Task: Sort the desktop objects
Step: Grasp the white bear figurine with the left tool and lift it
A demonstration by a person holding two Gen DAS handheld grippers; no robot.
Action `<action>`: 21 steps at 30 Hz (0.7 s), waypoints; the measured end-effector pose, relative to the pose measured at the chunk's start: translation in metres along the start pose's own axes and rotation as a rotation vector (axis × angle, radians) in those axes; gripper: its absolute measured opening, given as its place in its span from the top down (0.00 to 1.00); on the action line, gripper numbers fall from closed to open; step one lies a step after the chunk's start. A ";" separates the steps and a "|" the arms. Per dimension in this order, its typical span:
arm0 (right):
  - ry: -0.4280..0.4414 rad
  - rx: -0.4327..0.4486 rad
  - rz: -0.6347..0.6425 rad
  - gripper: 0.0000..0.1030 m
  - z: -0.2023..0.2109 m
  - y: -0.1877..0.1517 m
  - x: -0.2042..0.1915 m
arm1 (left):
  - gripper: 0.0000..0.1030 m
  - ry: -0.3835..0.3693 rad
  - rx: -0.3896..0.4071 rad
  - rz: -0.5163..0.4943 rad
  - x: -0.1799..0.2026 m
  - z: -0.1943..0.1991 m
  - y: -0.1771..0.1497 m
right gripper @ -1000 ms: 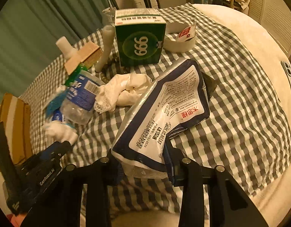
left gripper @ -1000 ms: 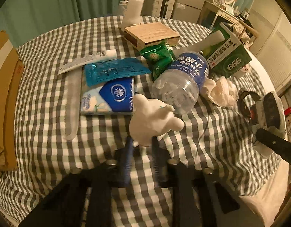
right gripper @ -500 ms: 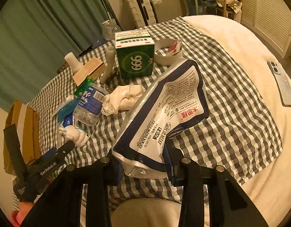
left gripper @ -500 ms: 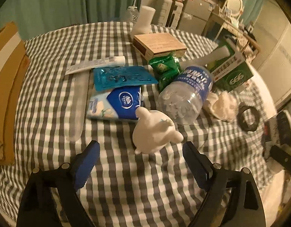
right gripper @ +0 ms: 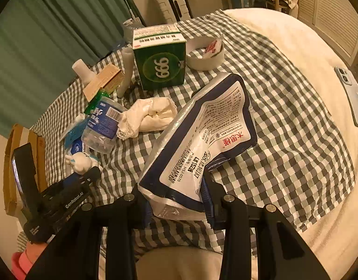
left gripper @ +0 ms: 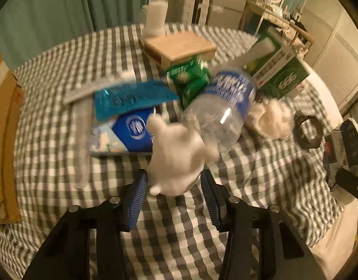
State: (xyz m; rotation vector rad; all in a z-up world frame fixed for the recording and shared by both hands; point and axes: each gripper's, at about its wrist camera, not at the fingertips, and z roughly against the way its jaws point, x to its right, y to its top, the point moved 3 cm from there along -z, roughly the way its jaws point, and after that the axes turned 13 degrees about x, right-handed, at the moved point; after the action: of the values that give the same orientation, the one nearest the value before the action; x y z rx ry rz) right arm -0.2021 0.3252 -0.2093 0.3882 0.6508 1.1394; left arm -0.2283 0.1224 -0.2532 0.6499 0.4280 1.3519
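a white toy (left gripper: 176,161) is seen between the blue pads (left gripper: 138,199) of the left gripper (left gripper: 174,184); the jaws stand apart on either side of it, and whether they touch it cannot be told, since the left view is blurred. the toy rests on the checked cloth (left gripper: 260,182). just beyond it lie a blue tissue pack (left gripper: 123,135) and a clear bottle (left gripper: 223,107) on its side, the bottle's base touching or just beside the toy. a teal packet (left gripper: 130,98) lies over the tissue pack's far edge, and a green packet (left gripper: 190,79) sits beside the bottle's label. a crumpled white cloth (left gripper: 272,119) is seen right of the bottle, with a black ring (left gripper: 307,128) further right. farther off stand a tan box (left gripper: 181,46) and a green box (left gripper: 279,70).

the right gripper (right gripper: 176,203) is clamped on a navy-and-white pouch (right gripper: 202,140), held above the cloth. a tape roll (right gripper: 204,56) lies beyond, beside the green box. a phone (right gripper: 351,93) lies on the cream surface (right gripper: 318,46) at the right.
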 end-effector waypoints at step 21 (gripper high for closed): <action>0.041 0.066 0.053 0.66 0.037 0.008 -0.035 | 0.27 0.029 -0.053 0.041 -0.011 -0.020 -0.004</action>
State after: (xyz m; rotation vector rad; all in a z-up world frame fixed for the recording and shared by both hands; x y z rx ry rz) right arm -0.1925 0.2973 -0.1671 0.4413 0.7188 1.1813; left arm -0.2392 0.1151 -0.2717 0.5988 0.4022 1.4083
